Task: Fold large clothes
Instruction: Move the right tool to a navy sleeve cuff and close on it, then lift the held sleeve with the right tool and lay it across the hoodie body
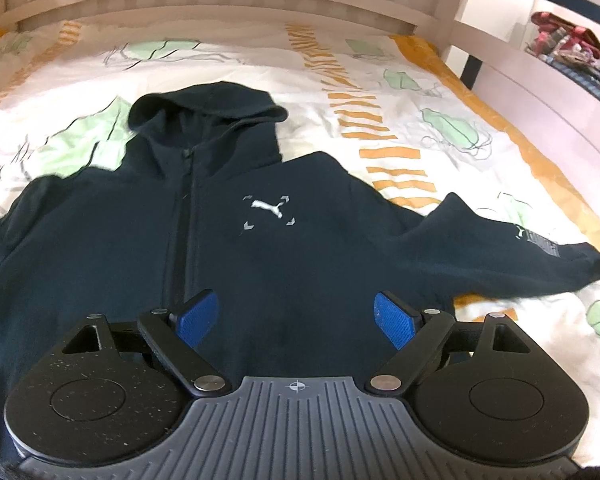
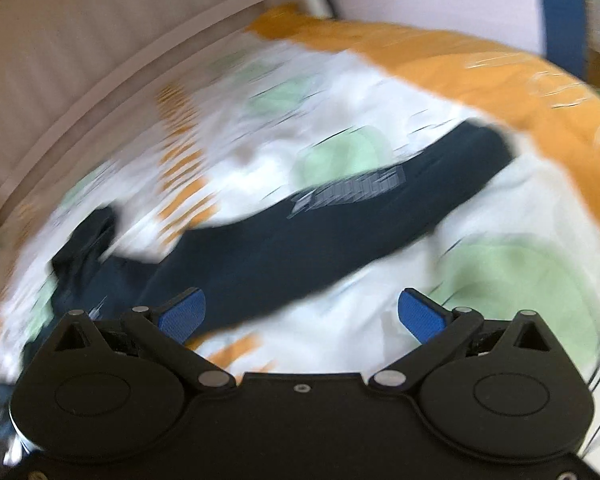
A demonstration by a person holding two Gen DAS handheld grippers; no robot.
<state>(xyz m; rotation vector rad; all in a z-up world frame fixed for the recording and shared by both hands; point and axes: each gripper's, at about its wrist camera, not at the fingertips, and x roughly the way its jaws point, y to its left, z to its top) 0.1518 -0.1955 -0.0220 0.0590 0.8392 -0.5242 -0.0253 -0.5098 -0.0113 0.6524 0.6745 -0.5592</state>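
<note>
On the bed [image 1: 380, 80], both empty tools, left [image 1: 296, 316] and right [image 2: 300, 314], are spread open; the sleeve [image 2: 340, 216] at 12 o'clock may bunch if grasped mid-length.

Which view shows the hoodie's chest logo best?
Left wrist: the chest logo is sharp and centred on the flat hoodie. The right wrist view is motion-blurred and shows mainly a sleeve, not the chest logo.

Left wrist camera is looking forward over its own open jaws from close above the hoodie [image 1: 228, 216] toward the headboard [image 1: 220, 4], while the blurred right wrist camera is facing that garment's outstretched sleeve [image 2: 340, 216] nearby, both sharing sleeve and bed [image 1: 420, 92].
</note>
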